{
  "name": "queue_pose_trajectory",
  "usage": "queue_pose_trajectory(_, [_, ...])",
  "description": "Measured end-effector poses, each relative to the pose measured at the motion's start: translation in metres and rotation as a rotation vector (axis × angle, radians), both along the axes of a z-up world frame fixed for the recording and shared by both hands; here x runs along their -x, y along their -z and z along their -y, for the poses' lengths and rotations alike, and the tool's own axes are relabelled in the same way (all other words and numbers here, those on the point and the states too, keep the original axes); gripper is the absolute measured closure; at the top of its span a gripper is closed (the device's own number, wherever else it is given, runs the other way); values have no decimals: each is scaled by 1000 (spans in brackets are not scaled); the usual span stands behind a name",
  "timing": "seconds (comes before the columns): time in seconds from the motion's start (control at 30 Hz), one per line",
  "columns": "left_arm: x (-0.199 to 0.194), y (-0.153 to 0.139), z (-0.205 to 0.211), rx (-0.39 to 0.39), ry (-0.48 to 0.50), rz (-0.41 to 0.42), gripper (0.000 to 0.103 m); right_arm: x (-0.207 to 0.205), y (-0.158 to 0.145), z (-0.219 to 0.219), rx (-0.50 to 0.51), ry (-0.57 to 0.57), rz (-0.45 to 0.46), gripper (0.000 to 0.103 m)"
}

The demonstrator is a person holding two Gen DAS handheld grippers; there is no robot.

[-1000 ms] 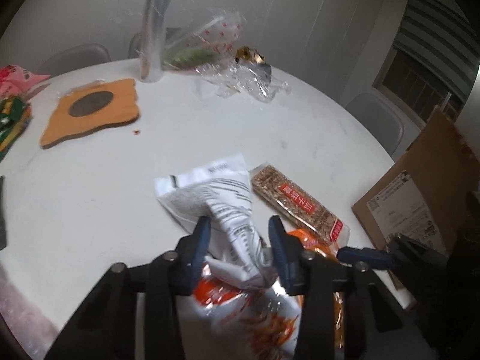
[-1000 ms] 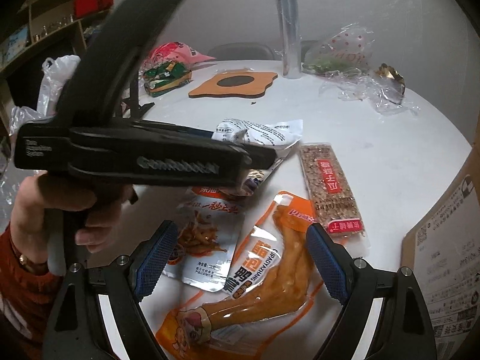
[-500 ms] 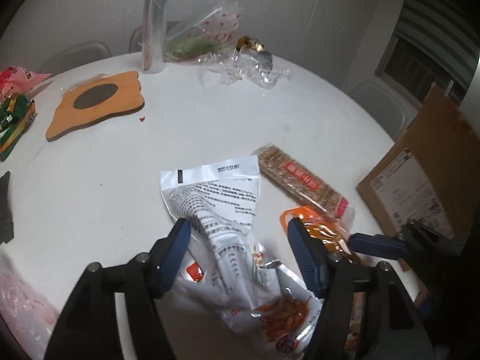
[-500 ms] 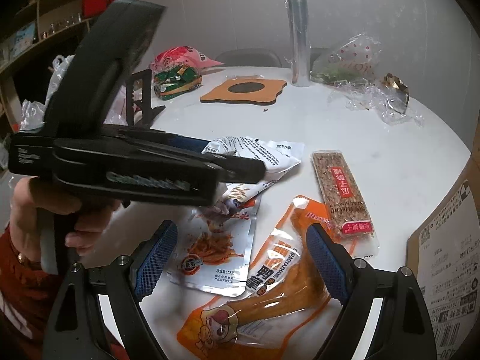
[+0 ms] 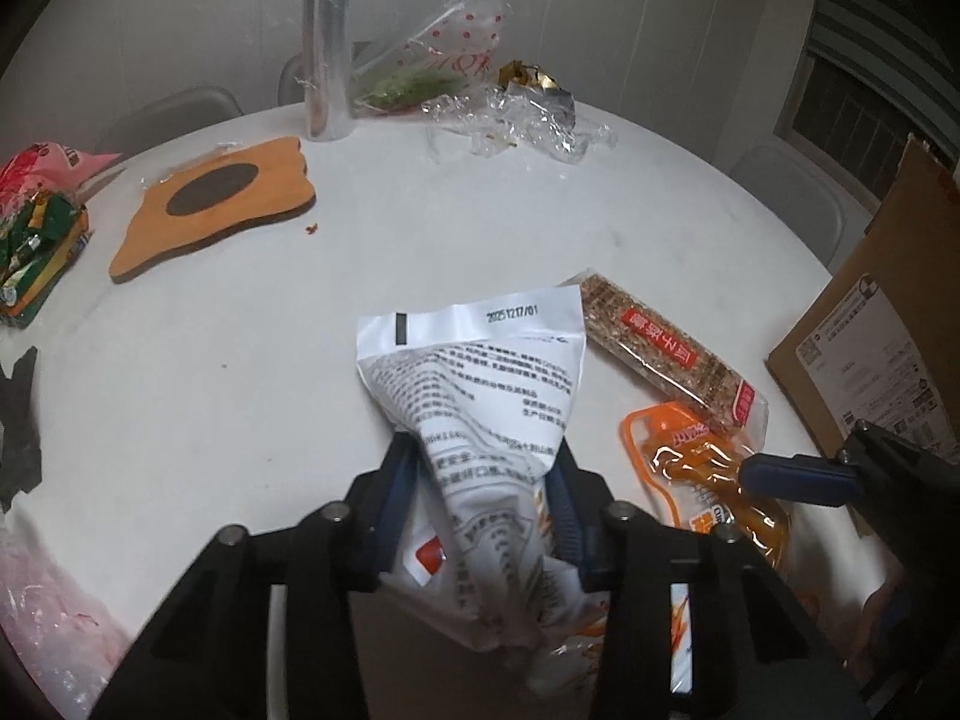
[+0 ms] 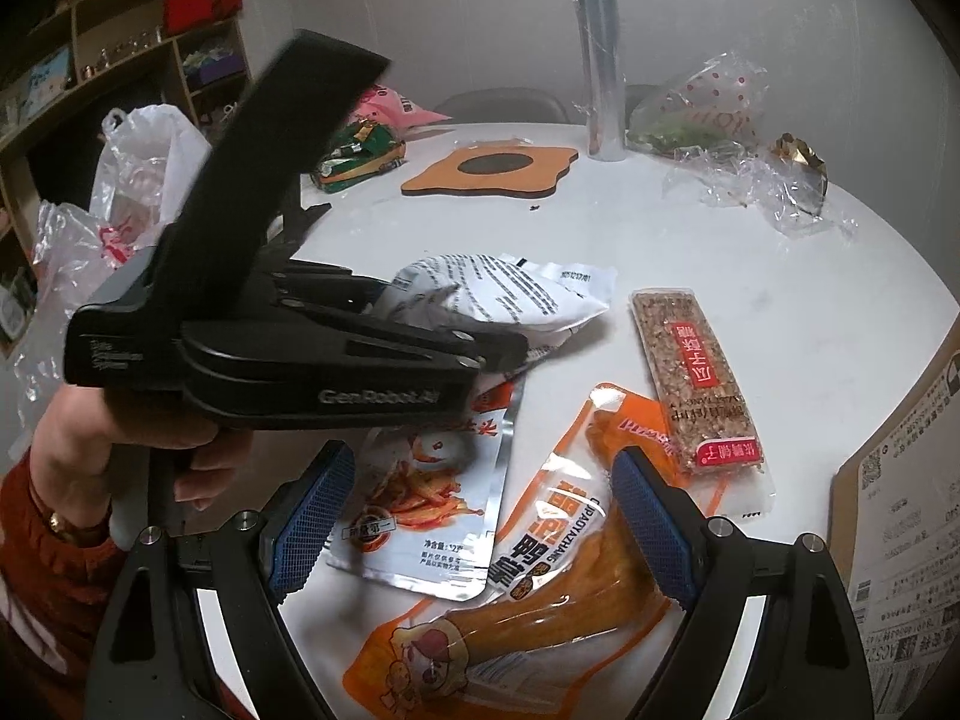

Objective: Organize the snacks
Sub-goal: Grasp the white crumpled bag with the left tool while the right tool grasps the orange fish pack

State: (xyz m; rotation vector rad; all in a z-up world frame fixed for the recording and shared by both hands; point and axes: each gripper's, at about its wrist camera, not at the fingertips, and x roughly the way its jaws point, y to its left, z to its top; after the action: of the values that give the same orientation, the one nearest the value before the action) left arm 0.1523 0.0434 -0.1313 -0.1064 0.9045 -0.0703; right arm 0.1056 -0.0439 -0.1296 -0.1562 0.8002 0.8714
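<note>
My left gripper (image 5: 483,456) is shut on a crumpled white snack packet (image 5: 480,372) with black print, its pads pinching the packet's middle just above the table. From the right wrist view this gripper (image 6: 504,354) is held by a hand in a red sleeve, with the white packet (image 6: 516,294) sticking out ahead. Under it lies a silver packet (image 6: 432,498). My right gripper (image 6: 483,468) stands open, holding nothing, above an orange packet (image 6: 540,570). A grain bar (image 6: 696,378) lies beside that.
A cardboard box (image 5: 870,330) stands at the table's right edge. Farther back are a wooden trivet (image 5: 216,204), a clear roll (image 5: 327,42) and crumpled cellophane (image 5: 516,114). Green and pink packets (image 5: 36,240) sit far left. Plastic bags (image 6: 120,198) hang off the left side.
The left gripper held the white packet, opened and let it rest on the table, then closed on it again. The right gripper kept still.
</note>
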Motion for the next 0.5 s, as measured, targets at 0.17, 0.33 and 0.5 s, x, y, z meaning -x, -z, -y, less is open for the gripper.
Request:
queue_pose_trajectory(0.17, [18,-9,-15,23,-40,32,69,2,-3,-2,0,-9,5,17])
queue_pose_trajectory(0.33, [43,-16,-28,12,-74,61,69,7,-7,-12,8,-30,13,17])
queue_pose_trajectory(0.5, [63,-12,-36,20,-101,68,69,12,0,-33,53,-62,14,17])
